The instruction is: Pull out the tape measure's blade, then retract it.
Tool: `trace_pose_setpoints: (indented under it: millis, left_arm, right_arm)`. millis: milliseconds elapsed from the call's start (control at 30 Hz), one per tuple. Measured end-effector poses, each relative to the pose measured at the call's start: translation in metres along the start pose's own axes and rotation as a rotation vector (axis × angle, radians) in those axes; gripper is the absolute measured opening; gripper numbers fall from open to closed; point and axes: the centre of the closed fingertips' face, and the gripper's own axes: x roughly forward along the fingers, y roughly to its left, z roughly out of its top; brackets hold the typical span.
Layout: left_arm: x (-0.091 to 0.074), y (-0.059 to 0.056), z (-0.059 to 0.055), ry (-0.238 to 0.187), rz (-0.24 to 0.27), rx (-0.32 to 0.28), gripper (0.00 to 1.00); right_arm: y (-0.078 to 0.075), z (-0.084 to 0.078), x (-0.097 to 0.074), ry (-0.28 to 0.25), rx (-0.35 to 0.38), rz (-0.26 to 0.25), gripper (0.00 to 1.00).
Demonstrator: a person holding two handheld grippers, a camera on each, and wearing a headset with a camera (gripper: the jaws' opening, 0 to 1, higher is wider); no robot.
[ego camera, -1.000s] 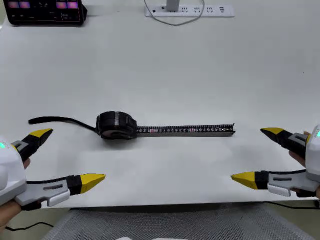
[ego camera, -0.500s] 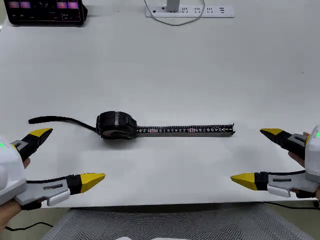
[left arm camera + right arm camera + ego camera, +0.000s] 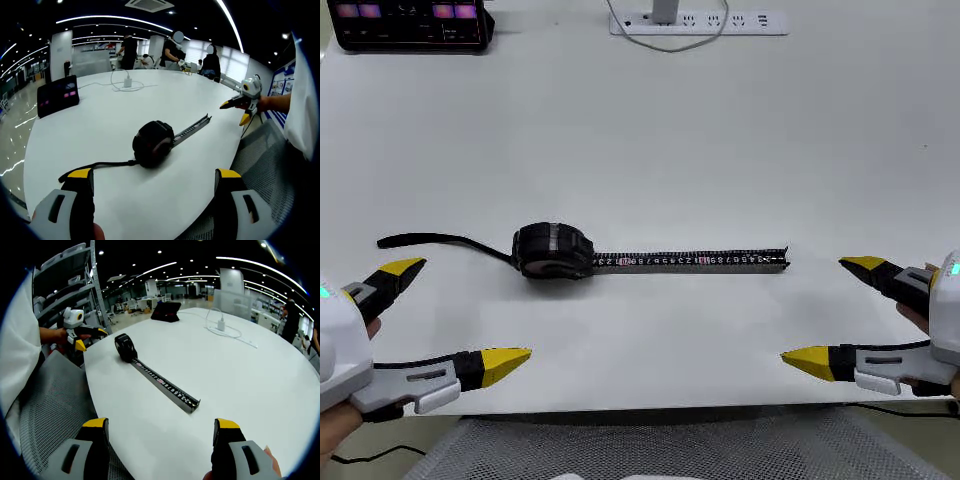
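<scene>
Fingers (image 3: 502, 358) of the left gripper (image 3: 468, 310) are standing wide apart, hovering at the near edge of the table (image 3: 670, 130) and gripping nothing. Right of them a black strap (image 3: 430, 240) is trailing into the tape measure (image 3: 552, 250), which is lying mid-table — its blade (image 3: 690, 260) is stretching out flat to the right. Farther right, the right gripper (image 3: 822, 310) is hovering too, fingers spread, well apart from the blade's tip.

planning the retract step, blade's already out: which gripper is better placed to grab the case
Left, probably. The open left gripper is nearest the tape measure case, straight ahead of it; the right gripper faces the blade tip.
</scene>
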Motion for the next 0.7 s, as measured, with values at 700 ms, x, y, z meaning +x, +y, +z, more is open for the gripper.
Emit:
trace_pose_setpoints:
  millis: [700]
  left_arm:
    - [0.0031,0.0000,0.0082,-0.010,0.000,0.009,0.99]
  right_arm:
    - [-0.0001,0.0019,0.0022,0.004,-0.012,0.005,0.85]
